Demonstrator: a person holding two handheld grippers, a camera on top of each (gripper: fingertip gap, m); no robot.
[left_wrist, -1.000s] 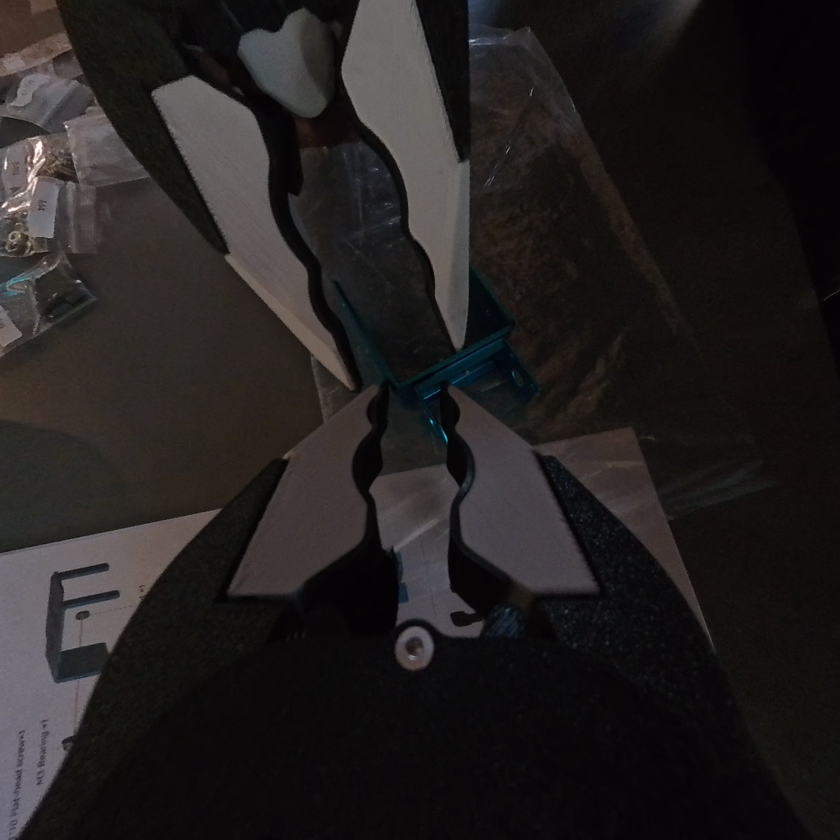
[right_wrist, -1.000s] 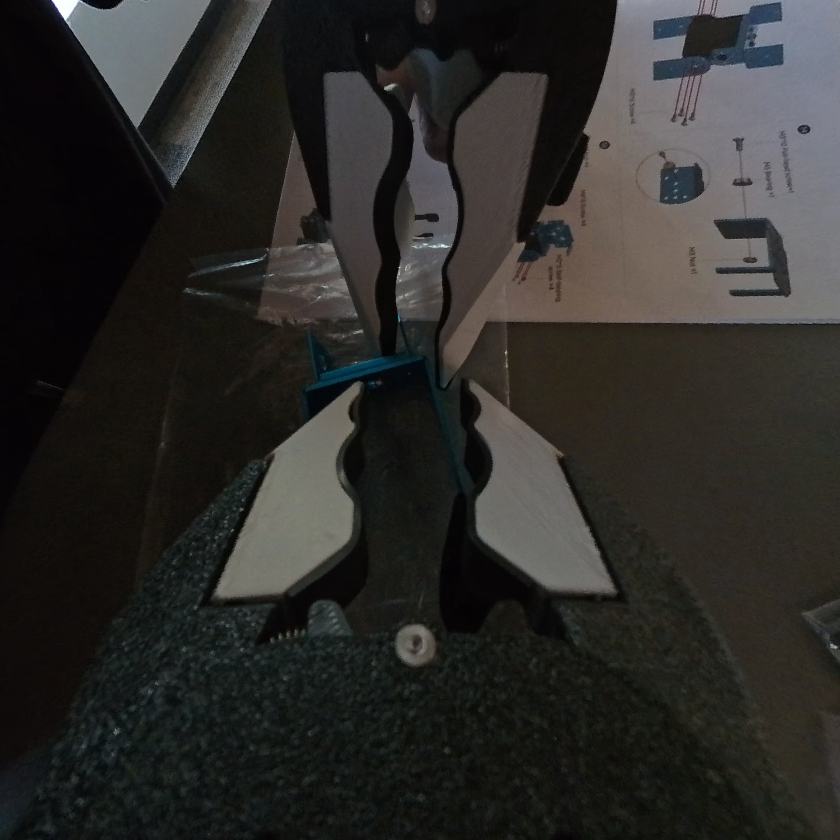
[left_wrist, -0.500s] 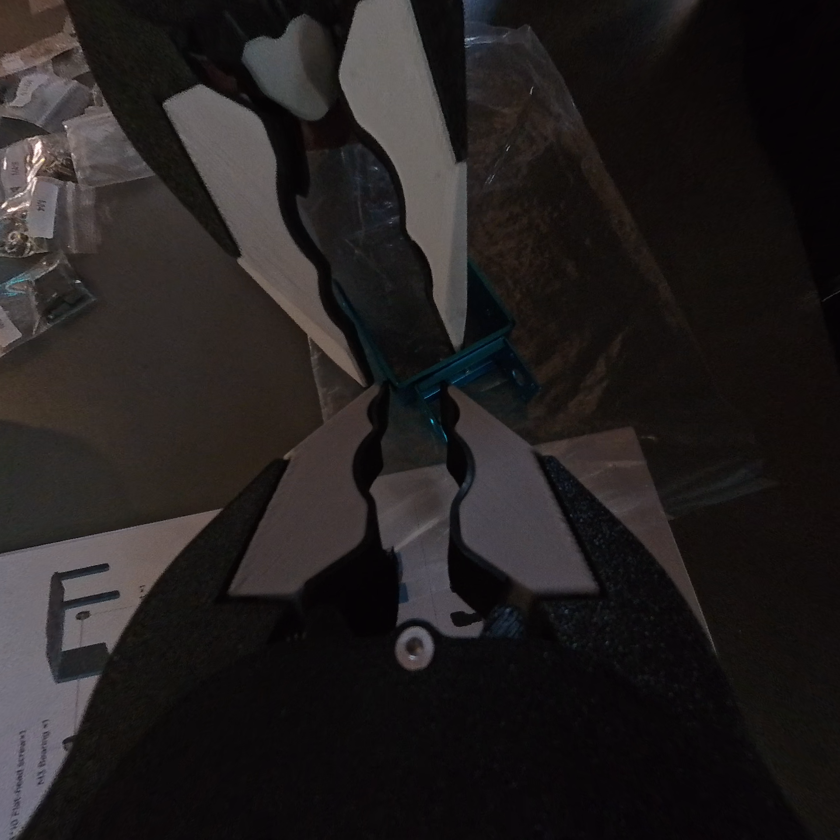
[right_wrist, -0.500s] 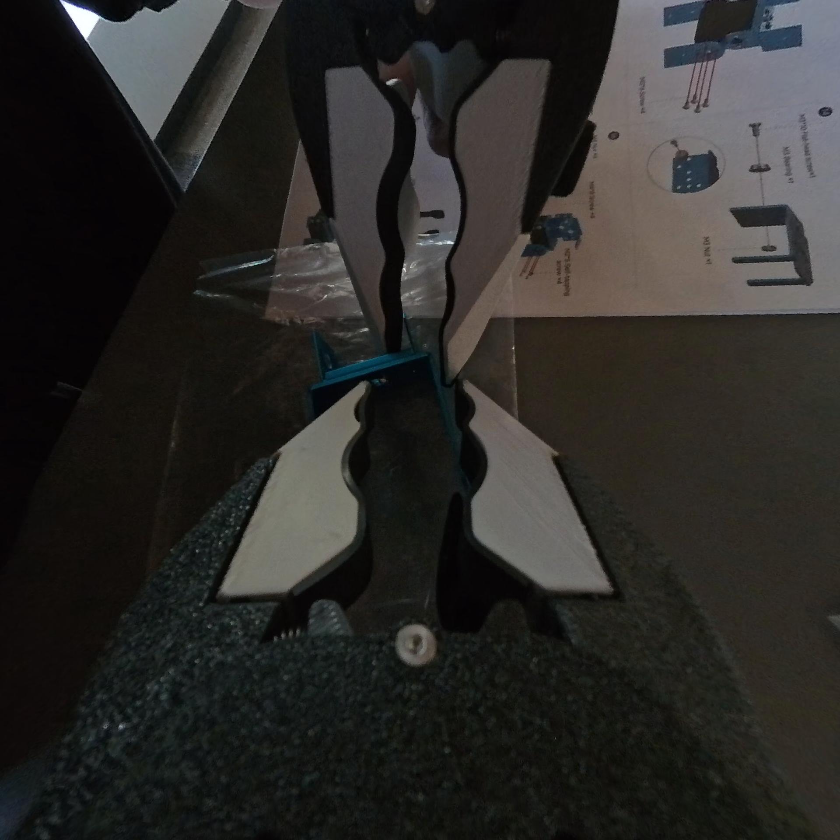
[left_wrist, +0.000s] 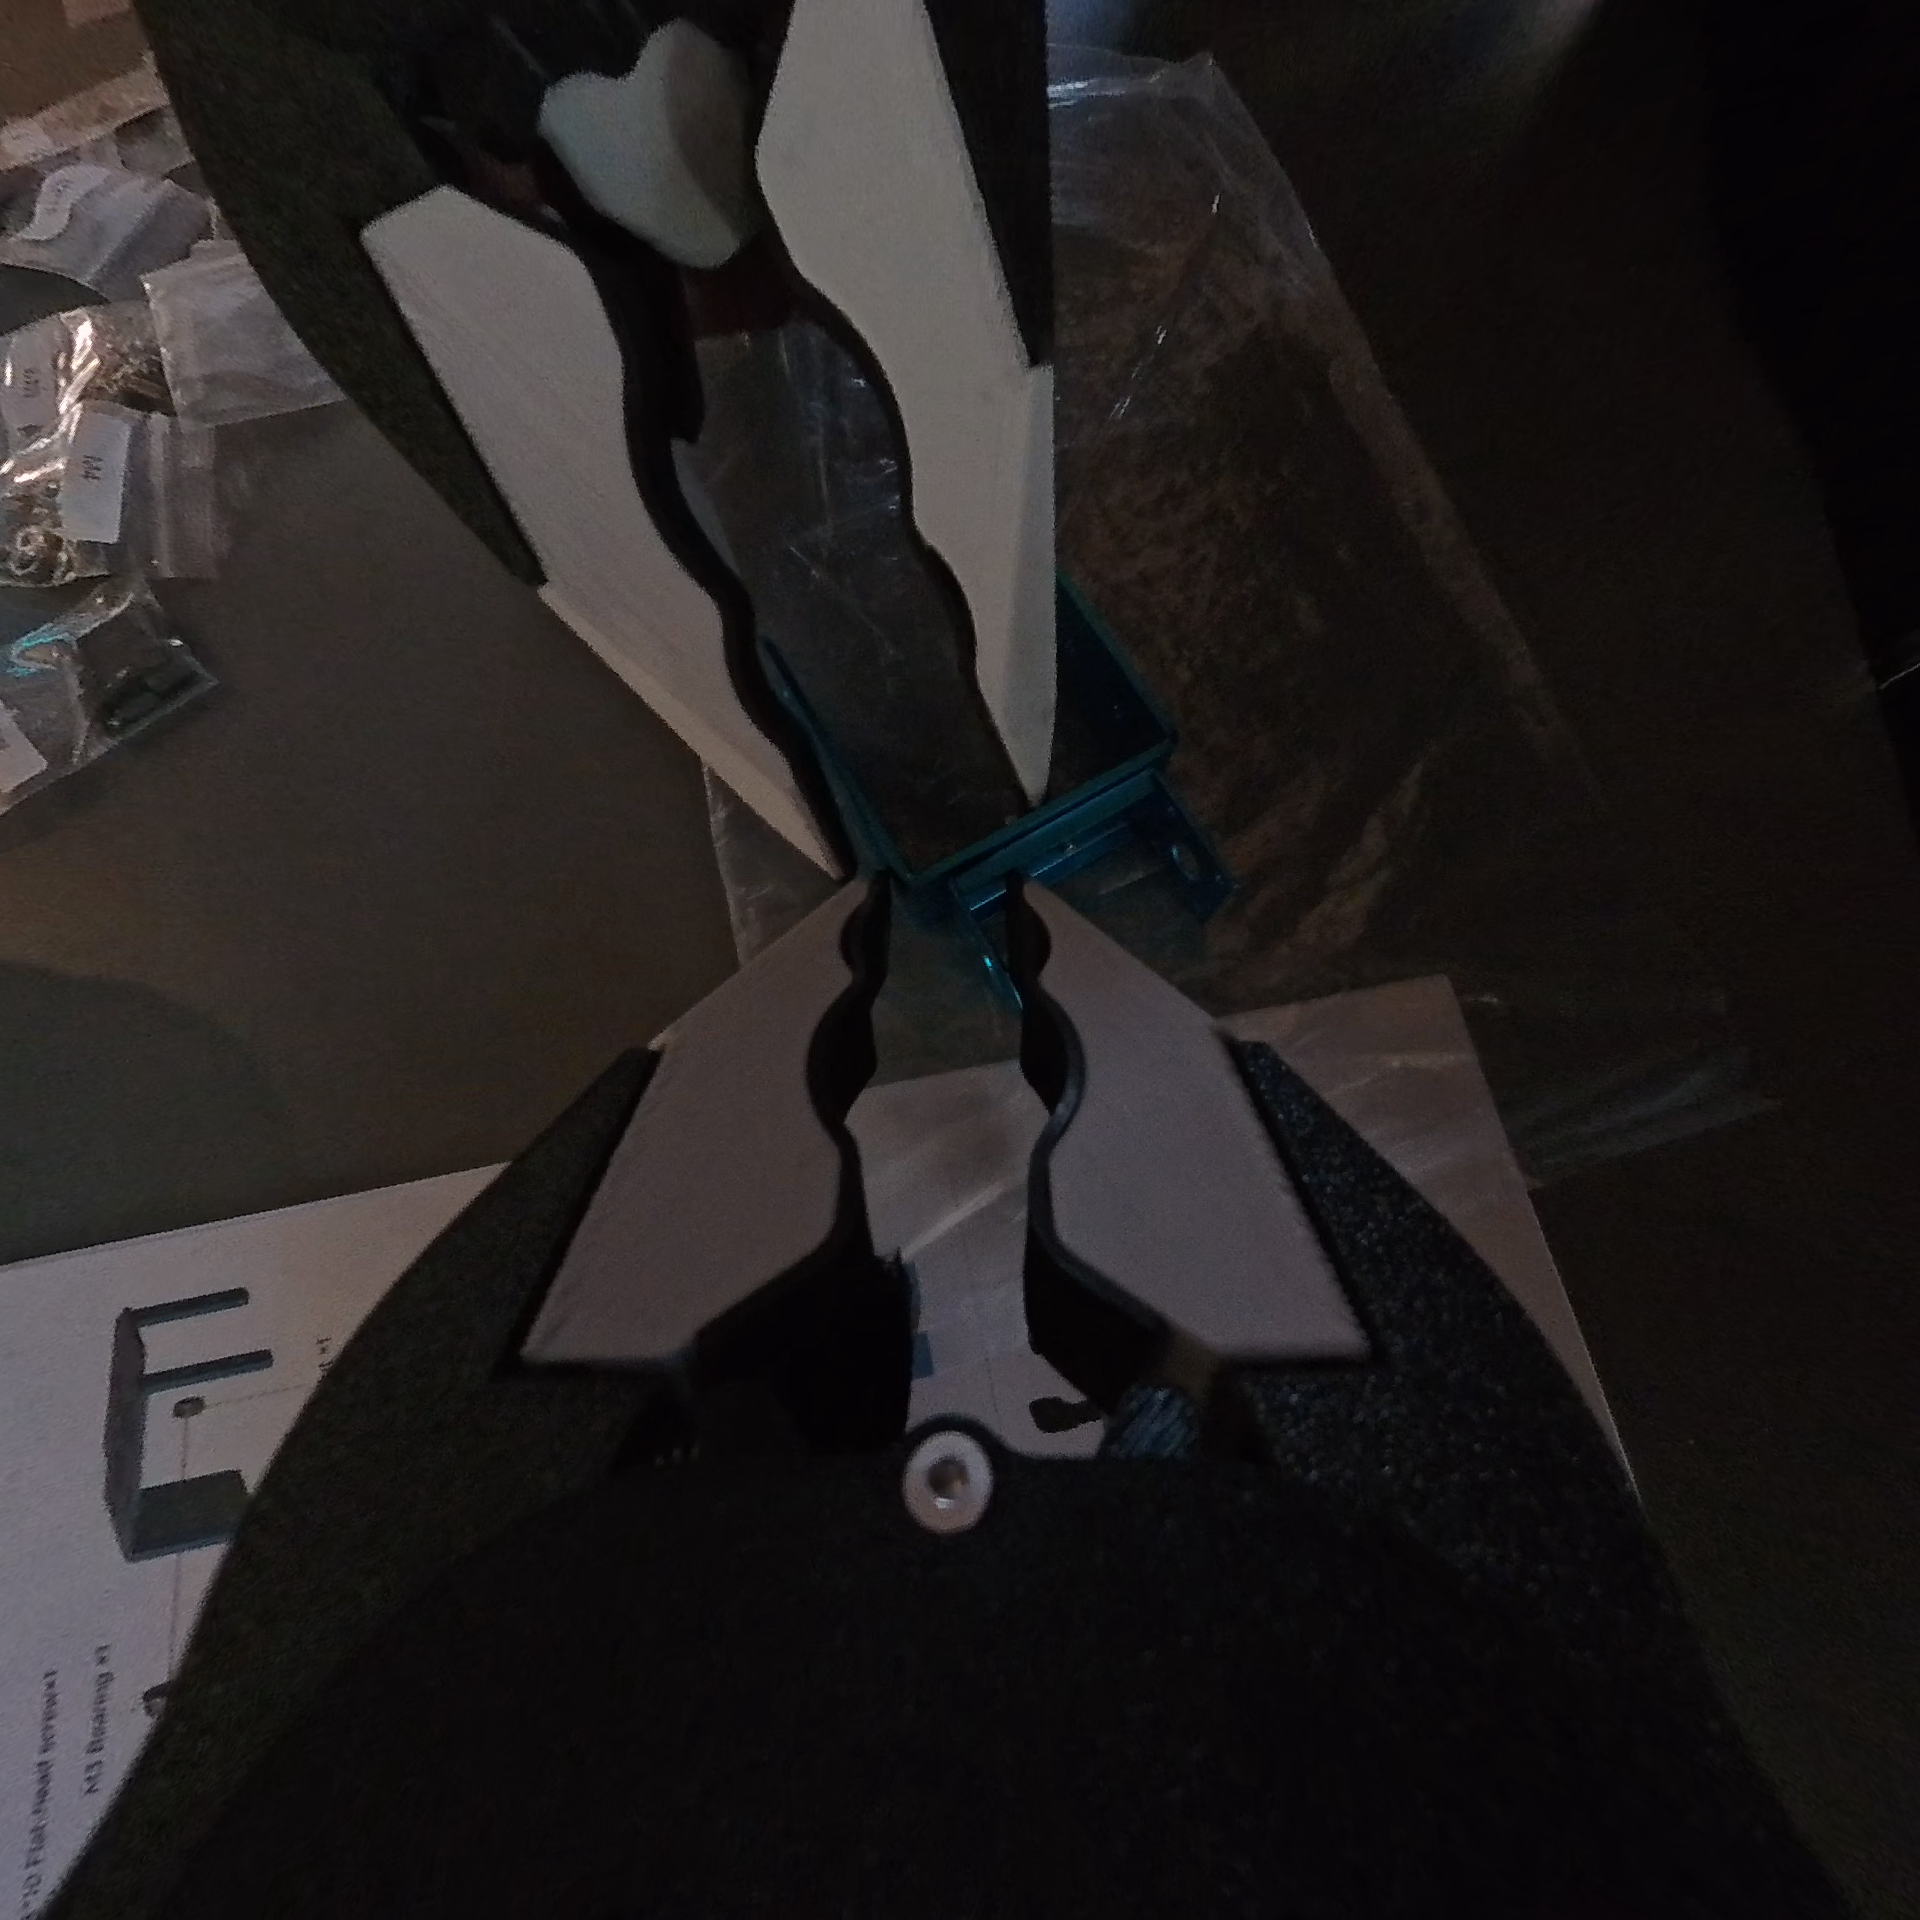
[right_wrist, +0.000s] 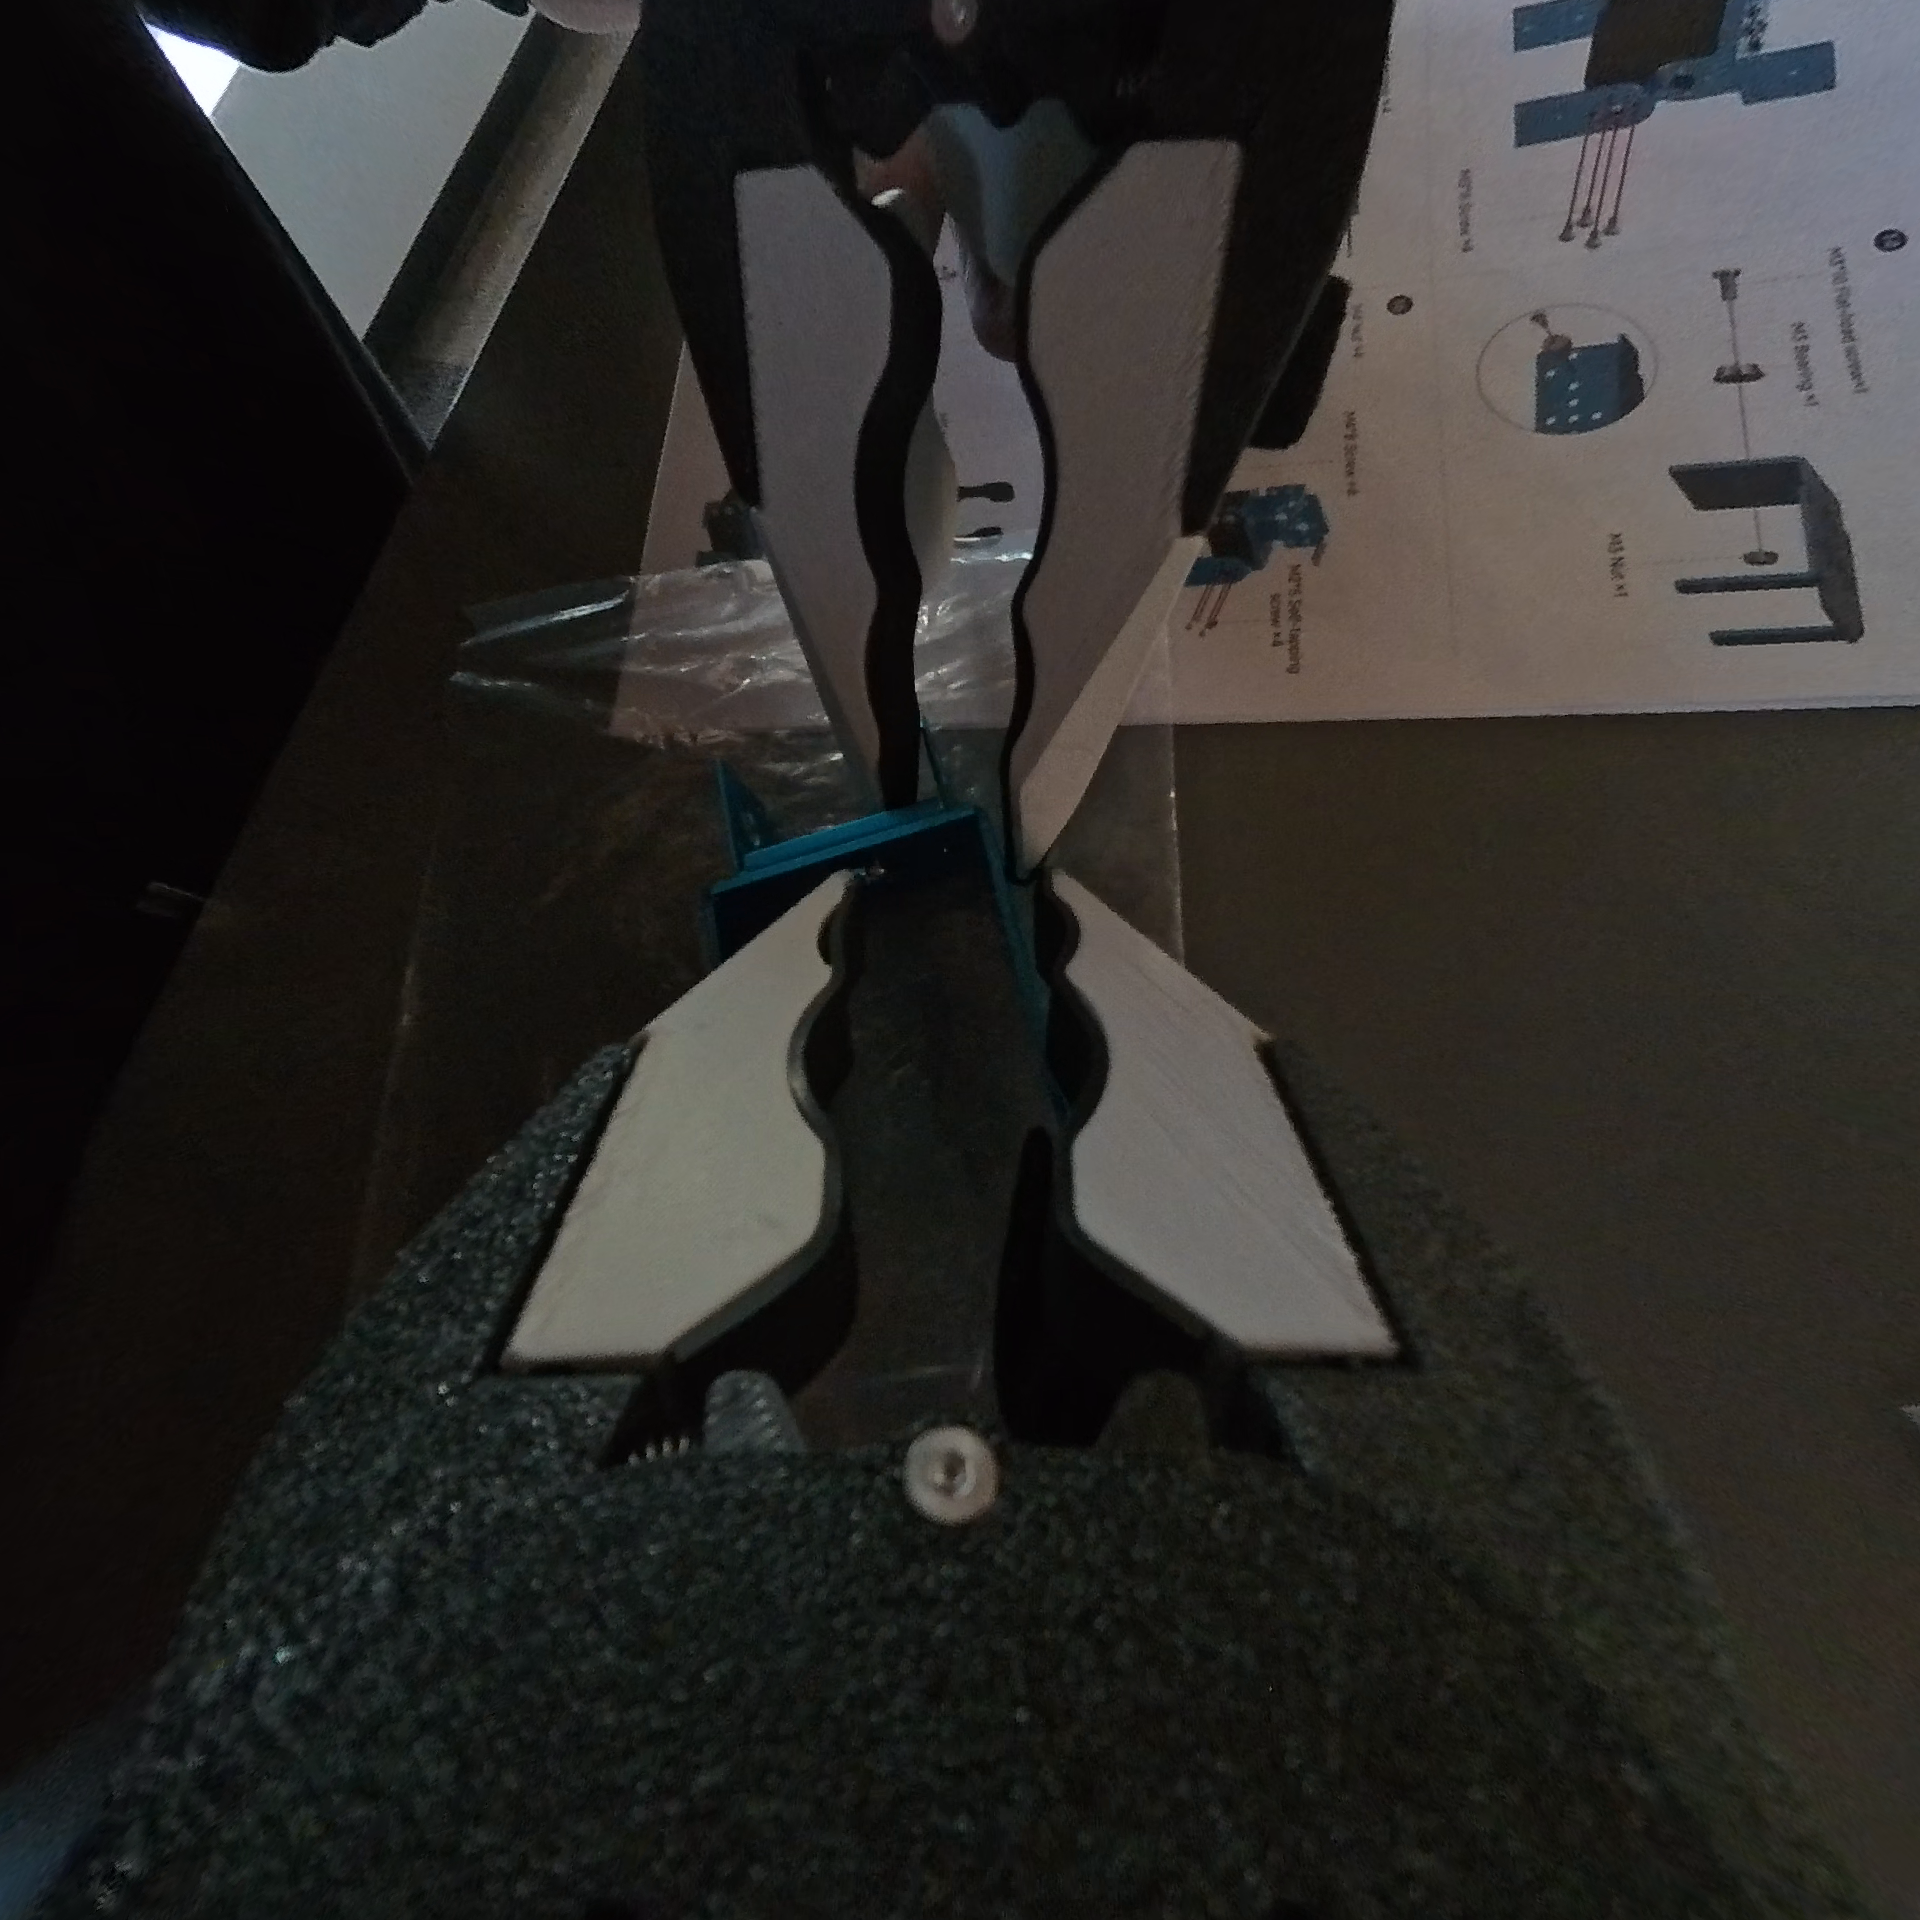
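We see both claws gripping blue brackets: left gripper (left_wrist: 940, 914) clamps one bracket (left_wrist: 982, 935), right gripper (right_wrist: 951, 904) the U-bracket (right_wrist: 883, 847), over clear bag (left_wrist: 1299, 540).

We see a blue bracket (right_wrist: 862, 847) of anodised-looking metal with a satin sheen, lying under a clear, glossy plastic bag (right_wrist: 717, 665) creased with bright glints. The left gripper (left_wrist: 940, 904) and right gripper (right_wrist: 951, 894) have bodies of coarse, grainy black plastic — matt and rough — with smooth pale panels and a shiny metal screw (right_wrist: 949, 1475). The tabletop (right_wrist: 1558, 987) is dull brown and smooth. A paper instruction sheet (right_wrist: 1662, 416) looks matt white; far left, small crinkled plastic packets (left_wrist: 73, 499) glisten.
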